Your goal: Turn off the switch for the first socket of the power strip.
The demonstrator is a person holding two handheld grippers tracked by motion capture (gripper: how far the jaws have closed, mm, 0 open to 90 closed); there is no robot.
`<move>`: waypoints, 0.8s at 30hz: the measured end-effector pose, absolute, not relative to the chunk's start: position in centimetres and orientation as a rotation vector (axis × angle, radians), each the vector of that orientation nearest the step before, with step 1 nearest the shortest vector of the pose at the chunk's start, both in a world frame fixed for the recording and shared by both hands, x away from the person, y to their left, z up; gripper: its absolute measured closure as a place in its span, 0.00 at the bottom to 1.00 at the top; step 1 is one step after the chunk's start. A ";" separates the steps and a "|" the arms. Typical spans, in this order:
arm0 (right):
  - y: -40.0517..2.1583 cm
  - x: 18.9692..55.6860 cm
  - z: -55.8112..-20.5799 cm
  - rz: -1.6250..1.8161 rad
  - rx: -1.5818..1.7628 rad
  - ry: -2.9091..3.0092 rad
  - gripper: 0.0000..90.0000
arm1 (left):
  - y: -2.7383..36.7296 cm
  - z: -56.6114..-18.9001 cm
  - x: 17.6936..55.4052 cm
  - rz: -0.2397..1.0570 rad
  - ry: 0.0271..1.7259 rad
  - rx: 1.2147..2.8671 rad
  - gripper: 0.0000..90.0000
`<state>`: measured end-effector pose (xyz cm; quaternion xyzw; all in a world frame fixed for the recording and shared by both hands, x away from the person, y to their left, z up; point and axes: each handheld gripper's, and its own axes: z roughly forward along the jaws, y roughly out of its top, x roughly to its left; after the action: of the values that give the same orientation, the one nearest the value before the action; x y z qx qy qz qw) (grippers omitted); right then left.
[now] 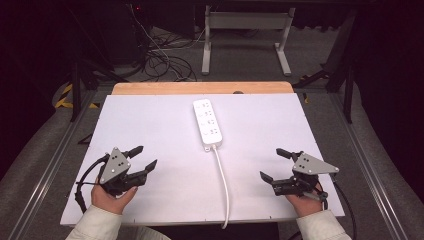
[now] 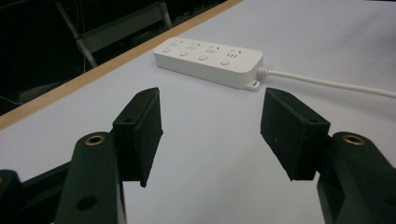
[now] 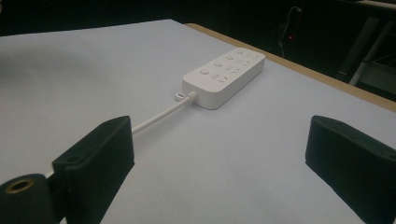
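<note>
Your left tool (image 1: 143, 159) sits near the table's (image 1: 150, 125) near-left corner, jaws spread wide with nothing between them. The power strip (image 1: 208, 124) lies ahead of it and to its right, around the middle of the table toward the far edge, long axis running away from you. Its cord (image 1: 223, 182) trails back over the near edge between your hands. Your right tool (image 1: 274, 165) is likewise wide open and empty, with the strip ahead and to its left. Neither hand looks clearly closer.
</note>
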<state>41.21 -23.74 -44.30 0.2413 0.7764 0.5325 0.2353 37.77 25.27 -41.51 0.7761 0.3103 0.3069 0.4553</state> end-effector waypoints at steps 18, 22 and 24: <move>-23.7 41.2 -44.4 1.460 0.660 2.141 0.10 | 23.0 -39.0 40.7 0.636 0.734 1.934 0.47; -23.7 41.3 -44.4 1.459 0.655 2.140 0.10 | 22.3 -38.8 41.6 0.630 0.724 1.952 0.47; -23.7 41.2 -44.4 1.459 0.661 2.141 0.10 | 22.2 -38.7 41.7 0.627 0.725 1.950 0.47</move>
<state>41.23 -23.66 -44.41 0.2405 0.7790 0.5307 0.2319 41.71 22.22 -38.71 0.7941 0.2953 0.2555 0.4658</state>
